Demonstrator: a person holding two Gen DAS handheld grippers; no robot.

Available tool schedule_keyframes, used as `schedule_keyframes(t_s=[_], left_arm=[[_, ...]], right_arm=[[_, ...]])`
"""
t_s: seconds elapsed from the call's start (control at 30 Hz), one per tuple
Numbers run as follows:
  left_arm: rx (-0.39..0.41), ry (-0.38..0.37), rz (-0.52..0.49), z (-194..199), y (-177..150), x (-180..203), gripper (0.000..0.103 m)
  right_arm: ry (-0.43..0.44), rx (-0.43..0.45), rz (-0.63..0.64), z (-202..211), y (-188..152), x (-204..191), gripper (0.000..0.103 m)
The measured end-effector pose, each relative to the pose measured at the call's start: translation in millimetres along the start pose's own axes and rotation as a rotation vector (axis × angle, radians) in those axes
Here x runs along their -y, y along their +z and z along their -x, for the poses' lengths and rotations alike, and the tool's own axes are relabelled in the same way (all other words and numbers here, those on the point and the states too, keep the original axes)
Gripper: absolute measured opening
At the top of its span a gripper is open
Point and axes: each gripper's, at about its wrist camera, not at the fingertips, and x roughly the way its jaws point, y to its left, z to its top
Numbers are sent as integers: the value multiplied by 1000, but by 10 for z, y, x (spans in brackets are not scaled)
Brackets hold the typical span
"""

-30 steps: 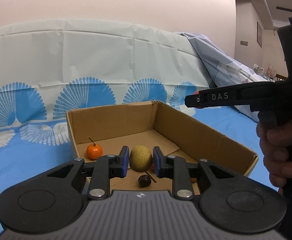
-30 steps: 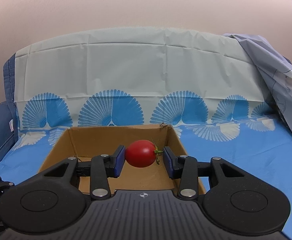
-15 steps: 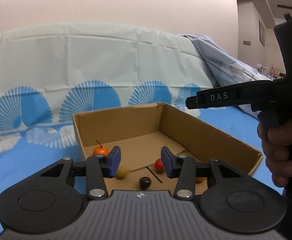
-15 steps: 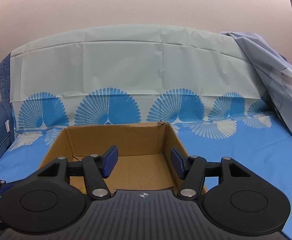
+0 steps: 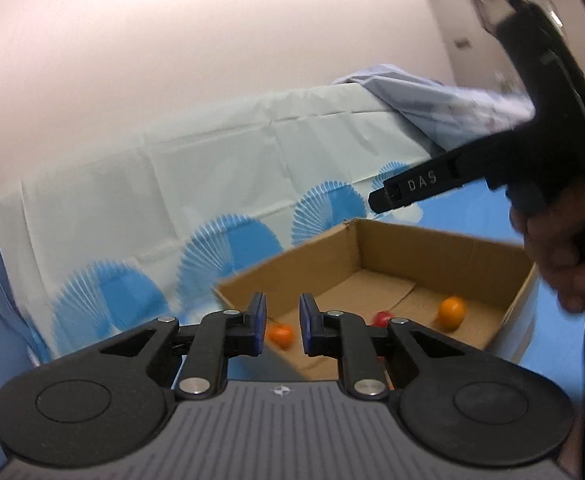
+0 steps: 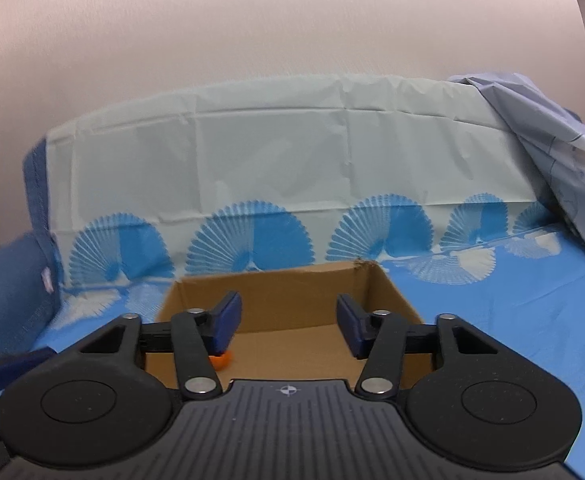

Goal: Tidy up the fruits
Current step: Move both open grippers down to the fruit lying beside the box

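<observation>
An open cardboard box [image 5: 488,248] sits on the blue cloth and also shows in the right wrist view [image 6: 292,294]. In it lie a small orange fruit [image 5: 279,335], a red fruit [image 5: 382,318] and another orange fruit [image 5: 451,311]. My left gripper [image 5: 282,322] is above the box's near left corner, jaws narrowly apart and empty. My right gripper [image 6: 288,322] is open and empty above the box's near side; an orange fruit [image 6: 222,361] peeks out under its left finger. The right gripper's body [image 5: 492,168] shows in the left wrist view.
A blue and white fan-patterned cloth [image 6: 512,300] covers the surface and the raised back [image 6: 292,152]. A pale blue sheet [image 6: 552,128] hangs at the right. A dark blue cushion [image 6: 8,280] lies at the left. A plain wall stands behind.
Both grippers let go of their fruit, the yellowish one and the red tomato, into the box. The left gripper has swung left and back and its jaws have narrowed. The right gripper stays open.
</observation>
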Motion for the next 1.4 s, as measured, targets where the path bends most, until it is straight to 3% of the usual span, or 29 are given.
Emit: schedule_keyframes(t_s=[0.13, 0.27, 0.37, 0.43, 0.7, 0.93, 1.07, 1.2, 1.33, 1.4], left_arm=[[-8, 43, -114, 181, 1, -254, 20], [-48, 91, -89, 218, -66, -479, 20], [-129, 135, 7, 166, -152, -645, 22], [-117, 173, 103, 201, -157, -814, 22], [-211, 213, 399, 177, -439, -1442, 22], [-335, 174, 542, 83, -911, -1730, 22], [-422, 138, 584, 9, -1201, -1726, 22], [-457, 79, 581, -58, -1280, -1691, 22], [-491, 38, 533, -191, -1310, -1581, 39], [-509, 19, 505, -275, -1327, -1523, 42]], right_arm=[[50, 19, -39, 92, 4, -110, 48], [98, 17, -57, 133, -8, -260, 48], [132, 11, -77, 154, -17, -362, 48], [155, 2, -90, 157, -32, -441, 48], [248, -17, -74, 224, -103, -806, 49], [296, -42, -41, 205, -156, -1044, 49], [311, -58, -27, 149, -184, -1143, 49], [324, -88, -34, 60, -225, -1223, 49], [338, -119, -12, -36, -275, -1369, 49], [342, -129, 3, -59, -301, -1431, 49]])
